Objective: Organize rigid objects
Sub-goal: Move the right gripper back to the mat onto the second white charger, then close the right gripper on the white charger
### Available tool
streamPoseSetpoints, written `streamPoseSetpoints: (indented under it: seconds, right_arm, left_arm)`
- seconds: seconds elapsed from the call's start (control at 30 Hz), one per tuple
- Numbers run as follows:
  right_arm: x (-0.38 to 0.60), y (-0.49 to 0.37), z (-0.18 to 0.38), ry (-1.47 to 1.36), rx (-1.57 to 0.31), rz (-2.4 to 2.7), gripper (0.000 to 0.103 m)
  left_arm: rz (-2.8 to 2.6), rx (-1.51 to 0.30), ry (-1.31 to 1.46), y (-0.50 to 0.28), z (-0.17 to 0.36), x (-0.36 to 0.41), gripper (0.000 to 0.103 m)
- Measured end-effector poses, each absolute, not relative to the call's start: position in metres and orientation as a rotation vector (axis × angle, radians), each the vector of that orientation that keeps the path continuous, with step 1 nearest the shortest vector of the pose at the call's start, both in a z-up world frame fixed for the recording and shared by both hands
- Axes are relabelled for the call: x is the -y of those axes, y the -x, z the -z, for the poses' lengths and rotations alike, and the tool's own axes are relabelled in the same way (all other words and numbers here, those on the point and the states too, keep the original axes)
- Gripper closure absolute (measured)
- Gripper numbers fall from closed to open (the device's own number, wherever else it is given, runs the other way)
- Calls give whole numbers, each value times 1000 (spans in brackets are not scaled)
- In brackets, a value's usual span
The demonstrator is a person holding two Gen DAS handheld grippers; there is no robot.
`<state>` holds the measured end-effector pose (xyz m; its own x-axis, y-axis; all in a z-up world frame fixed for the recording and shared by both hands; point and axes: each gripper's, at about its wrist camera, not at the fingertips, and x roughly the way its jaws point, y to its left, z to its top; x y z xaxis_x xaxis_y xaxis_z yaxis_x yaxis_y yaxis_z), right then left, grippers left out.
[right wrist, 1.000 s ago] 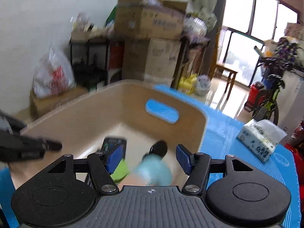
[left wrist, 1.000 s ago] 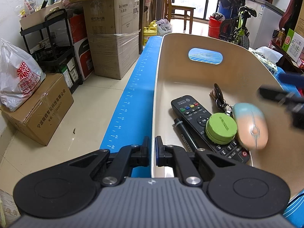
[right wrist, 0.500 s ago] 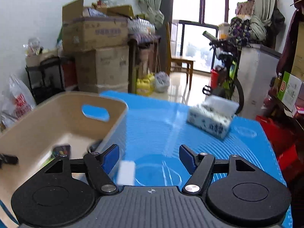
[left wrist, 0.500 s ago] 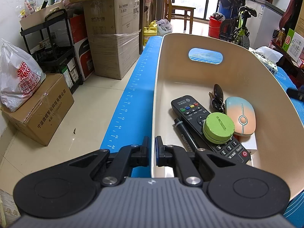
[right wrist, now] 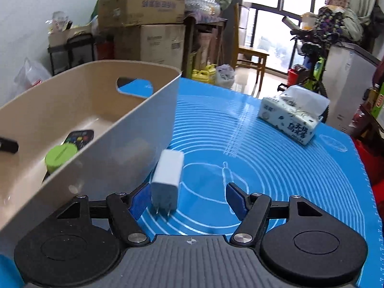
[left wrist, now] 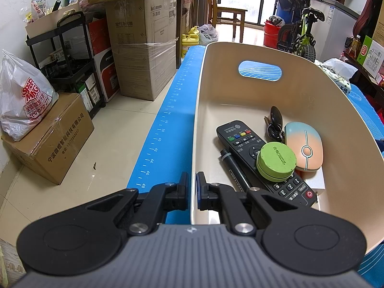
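Most of the sorting looks done: the beige plastic bin with a cut-out handle (left wrist: pixel 240 55) already holds a black TV remote with coloured buttons (left wrist: pixel 254 151), a round green tin (left wrist: pixel 276 162) resting on top of that remote, a peach-and-pale-blue computer mouse (left wrist: pixel 306 147) just beside the tin, a black marker pen (left wrist: pixel 234 168) along the remote's left edge, a bunch of dark keys with a black fob (left wrist: pixel 274 122) behind the mouse, and a flat white item under the mouse (too hidden to name). What appears left is the small white plug-in charger block (right wrist: pixel 168 175), which lies on the blue silicone mat with white rings (right wrist: pixel 264 156) outside the bin, just beside its outer wall, prongs pointing toward the camera. A soft white tissue pack with dark print (right wrist: pixel 291 117) sits well apart toward the far corner of the mat; whether it counts as part of the job is hard to judge, since it is not rigid. The left gripper (left wrist: pixel 191 188) is angled downward at the bin's near corner with its tongs pinched narrow on the bin's thin rim, seemingly steadying it. The right gripper (right wrist: pixel 184 198) points down at the mat with its tongs spread wide; the charger lies between them, close to the left blue pad (right wrist: pixel 138 200), and nothing is clamped yet, so the next step is probably to centre on the block and close.
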<state>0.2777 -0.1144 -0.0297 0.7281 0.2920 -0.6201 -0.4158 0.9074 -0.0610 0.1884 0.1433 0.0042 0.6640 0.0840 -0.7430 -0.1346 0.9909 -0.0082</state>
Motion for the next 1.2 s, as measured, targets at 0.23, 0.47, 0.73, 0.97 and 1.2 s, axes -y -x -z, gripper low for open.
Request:
streamPoseSetpoints:
  seconds: [0.23,0.47,0.73,0.97,1.2]
  right_arm:
    - [117,-282,44,208,-625,-477,30]
    - [124,-295,54,163,-610,-591,31]
    - [122,-307,60,133,-617,-587,42]
    - [115,-305,59,141,-617,-622,62]
    - [115,-301,59,124,-616,-587,64]
  left_arm:
    - [-124,-836,64,-188,-4,-143,93]
    - [-124,-836,64,-188,-4,-143,93]
    - [-124,-836,64,-188,-4,-143,93]
    - [-124,-835,64,-188,-4,-142,93]
    - [-126,-836,60,-189,-5,-147,92]
